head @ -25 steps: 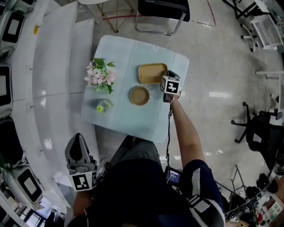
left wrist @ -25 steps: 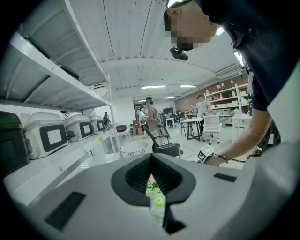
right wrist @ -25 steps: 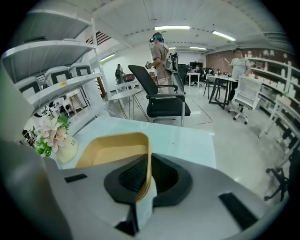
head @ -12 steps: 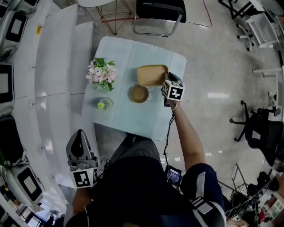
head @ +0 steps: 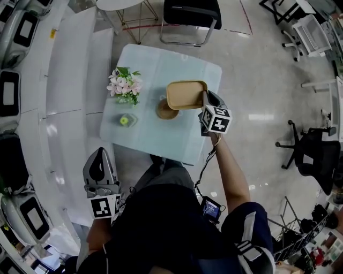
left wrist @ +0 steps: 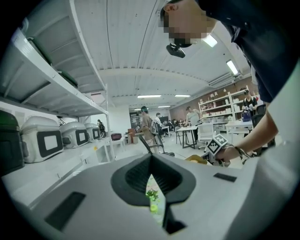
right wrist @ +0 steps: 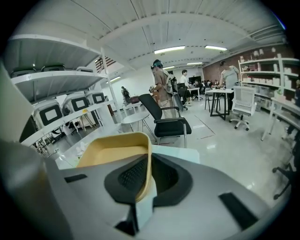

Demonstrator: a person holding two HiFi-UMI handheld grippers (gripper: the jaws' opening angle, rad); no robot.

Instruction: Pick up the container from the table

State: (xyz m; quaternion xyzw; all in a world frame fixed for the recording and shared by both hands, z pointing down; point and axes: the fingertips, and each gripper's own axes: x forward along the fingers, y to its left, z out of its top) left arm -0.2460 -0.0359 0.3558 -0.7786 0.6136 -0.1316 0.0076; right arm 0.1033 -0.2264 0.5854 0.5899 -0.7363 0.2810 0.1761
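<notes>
Pale-blue table [head: 161, 134] carries everything. Over its far right part, the tan container [head: 185, 94] is raised, its rim pinched in the right gripper [head: 203, 99]. Pink flowers [head: 124, 85] stand at the table's left. A round bowl [head: 163, 112] sits mid-table. The left gripper [head: 99, 155] is off the table's near-left corner, its claw closed on nothing.

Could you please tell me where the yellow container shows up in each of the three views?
Head view: upper centre, yellow container held by the right gripper.
Left gripper view: small, right of centre.
Right gripper view: lower left, rim between its jaws.
Shared landmark: the black chair.
</notes>
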